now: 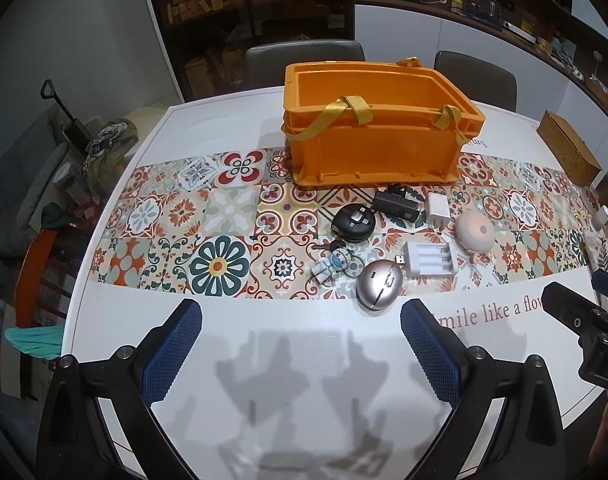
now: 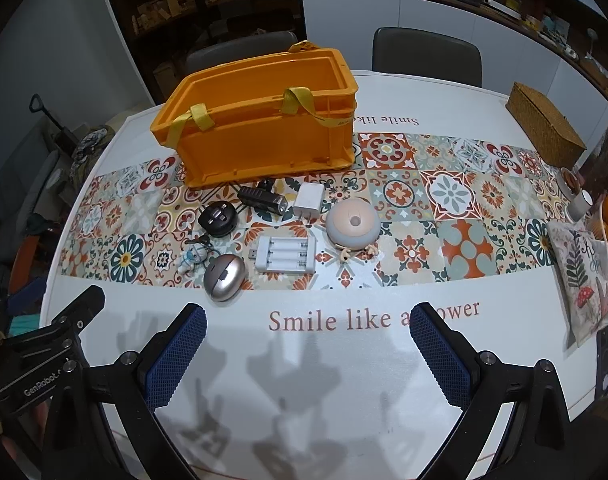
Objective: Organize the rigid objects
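Orange crate, empty; silver mouse nearest, domed and likely to slip; left claw and right claw both spread wide, holding nothing; keyring figure may snag

The white table carries the phrase "Smile like a flower" printed in reddish-brown serif letters along its near edge; in the right wrist view a gripper finger covers part of the last word. The same phrase is printed again along the far side, upside down from here, just right of the orange crate, where "Smile lik" shows. The black body of the left gripper, at the lower left of that view, bears the white brand "GenRobot"
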`<state>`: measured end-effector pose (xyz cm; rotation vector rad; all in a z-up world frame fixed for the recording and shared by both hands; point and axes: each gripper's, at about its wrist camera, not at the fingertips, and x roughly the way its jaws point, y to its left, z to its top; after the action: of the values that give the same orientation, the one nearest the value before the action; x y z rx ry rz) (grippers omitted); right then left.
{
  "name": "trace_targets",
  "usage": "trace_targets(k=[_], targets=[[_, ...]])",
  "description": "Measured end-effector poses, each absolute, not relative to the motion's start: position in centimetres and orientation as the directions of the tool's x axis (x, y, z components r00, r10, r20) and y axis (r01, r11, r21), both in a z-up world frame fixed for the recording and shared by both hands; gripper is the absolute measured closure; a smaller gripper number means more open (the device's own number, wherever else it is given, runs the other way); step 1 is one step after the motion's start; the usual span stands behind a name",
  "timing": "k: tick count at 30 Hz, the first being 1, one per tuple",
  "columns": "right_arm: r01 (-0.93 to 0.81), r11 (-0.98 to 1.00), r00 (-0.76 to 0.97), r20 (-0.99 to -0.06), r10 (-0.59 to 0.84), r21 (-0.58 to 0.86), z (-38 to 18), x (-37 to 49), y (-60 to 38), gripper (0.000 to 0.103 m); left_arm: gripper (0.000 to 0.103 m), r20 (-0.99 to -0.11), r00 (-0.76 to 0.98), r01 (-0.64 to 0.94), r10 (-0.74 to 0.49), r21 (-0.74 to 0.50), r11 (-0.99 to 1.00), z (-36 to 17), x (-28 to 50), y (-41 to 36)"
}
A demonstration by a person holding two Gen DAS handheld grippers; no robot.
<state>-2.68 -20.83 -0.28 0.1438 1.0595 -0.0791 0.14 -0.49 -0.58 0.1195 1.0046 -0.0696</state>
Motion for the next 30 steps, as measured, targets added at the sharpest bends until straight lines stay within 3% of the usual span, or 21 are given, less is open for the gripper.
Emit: trace_targets(k=[30], targets=[[0.134,0.988,0.483,-0.876,0.005,0.08,-0.47,-2.33,-20.87,0.001,0.001,-0.853,0.521,0.122,-0.003,0.072,0.99,-0.79,0.57,-0.64]])
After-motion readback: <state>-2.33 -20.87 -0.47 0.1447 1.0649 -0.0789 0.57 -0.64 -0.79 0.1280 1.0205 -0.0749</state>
